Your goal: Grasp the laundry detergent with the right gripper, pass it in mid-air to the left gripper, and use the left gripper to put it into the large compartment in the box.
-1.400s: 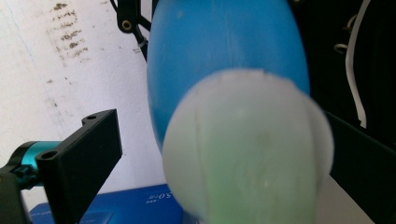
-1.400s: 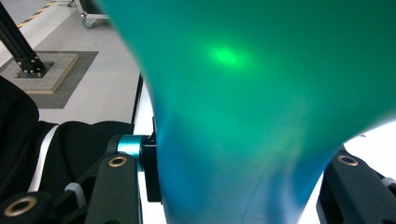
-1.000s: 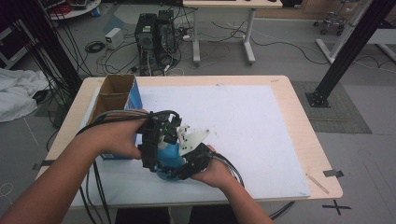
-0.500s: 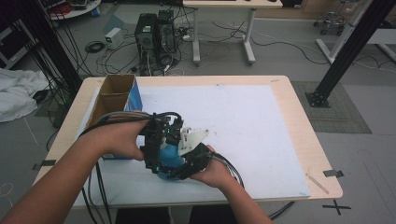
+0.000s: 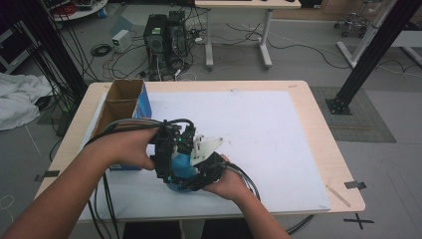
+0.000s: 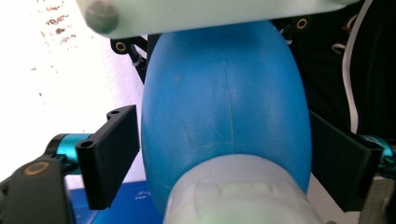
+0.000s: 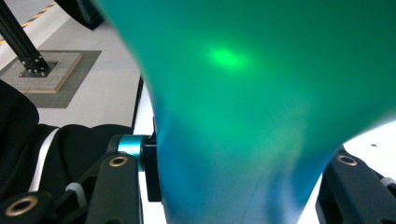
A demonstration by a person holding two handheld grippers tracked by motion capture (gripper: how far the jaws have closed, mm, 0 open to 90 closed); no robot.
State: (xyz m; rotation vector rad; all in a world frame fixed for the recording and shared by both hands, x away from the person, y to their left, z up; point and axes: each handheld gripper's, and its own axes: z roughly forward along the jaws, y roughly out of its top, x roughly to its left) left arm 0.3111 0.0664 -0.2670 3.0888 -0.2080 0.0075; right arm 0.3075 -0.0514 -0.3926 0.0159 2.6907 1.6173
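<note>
Just right of the open cardboard box at the table's left edge, both hands meet over the white sheet with a blue rubber bulb caught between them. The left gripper comes in from the box side; in its own view the two black jaws press against the widest part of the blue bulb, one on each flank, so it is clamped on the bulb's body with the pale neck fitting nearest the camera. The right gripper reaches in from the side away from the box, its grey plate on top. In its view the bulb tapers down between the jaws; they sit close on either side, but whether they actually pinch it cannot be told.

The risks here appear to come from the bulb itself. It is soft, smooth and rounded, so a squeeze at the fattest point could deform it and let it squirt out of the left jaws. If the two hands pull or twist unevenly, the bulb could slip out and roll across the sheet toward the table edge. The trailing cables near the box could also drag on a hand.
</note>
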